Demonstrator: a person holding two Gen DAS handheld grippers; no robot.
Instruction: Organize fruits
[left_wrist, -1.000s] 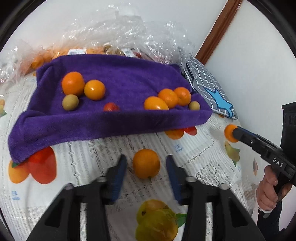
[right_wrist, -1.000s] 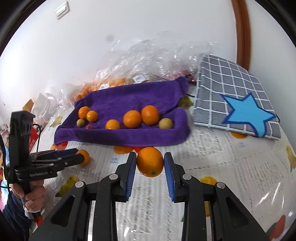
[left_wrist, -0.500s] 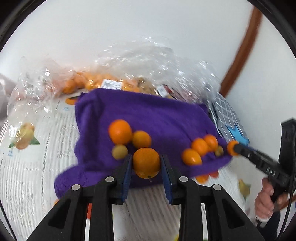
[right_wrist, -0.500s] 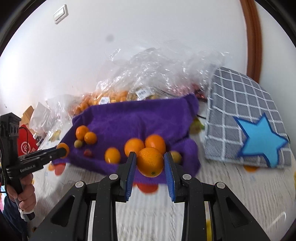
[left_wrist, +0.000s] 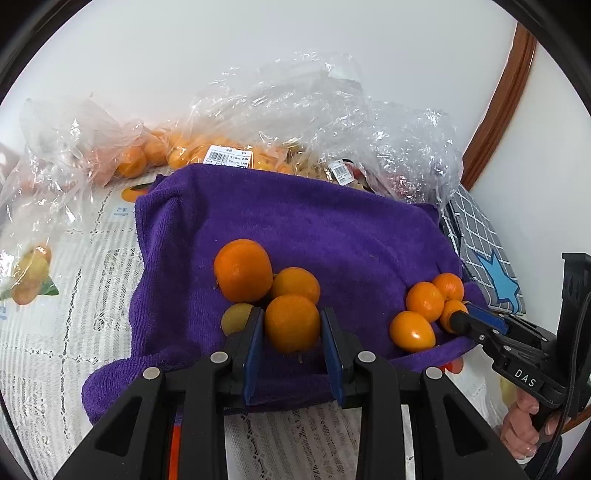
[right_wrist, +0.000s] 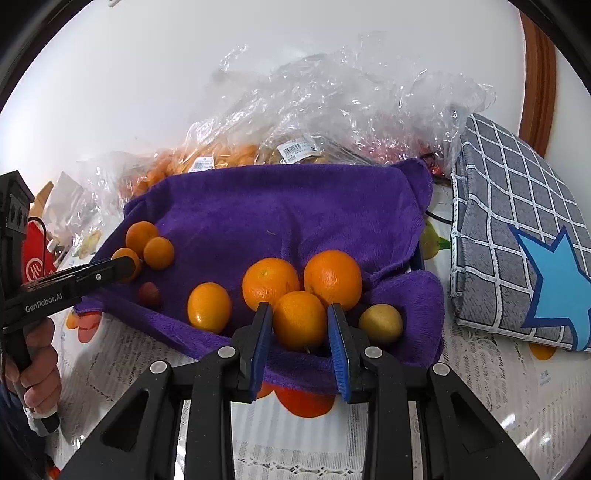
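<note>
A purple towel (left_wrist: 314, 229) lies on the table and also shows in the right wrist view (right_wrist: 288, 206). My left gripper (left_wrist: 292, 325) is shut on an orange (left_wrist: 291, 322) over the towel's left group, beside two oranges (left_wrist: 243, 269) and a small green fruit (left_wrist: 236, 318). My right gripper (right_wrist: 300, 322) is shut on an orange (right_wrist: 300, 319) over the towel's right group, next to two oranges (right_wrist: 332, 277), a third (right_wrist: 209, 306) and a yellowish fruit (right_wrist: 380, 322). A small red fruit (right_wrist: 149, 293) lies further left.
Clear plastic bags of fruit (left_wrist: 221, 147) stand behind the towel against the wall. A grey checked pad with a blue star (right_wrist: 524, 254) lies to the right. The table has a lace cloth with printed fruit (left_wrist: 55, 295). A wooden door frame (left_wrist: 498, 96) is at the right.
Both grippers lifted their oranges from the tablecloth and moved forward over the towel. The left gripper closed on its orange a second ago.
</note>
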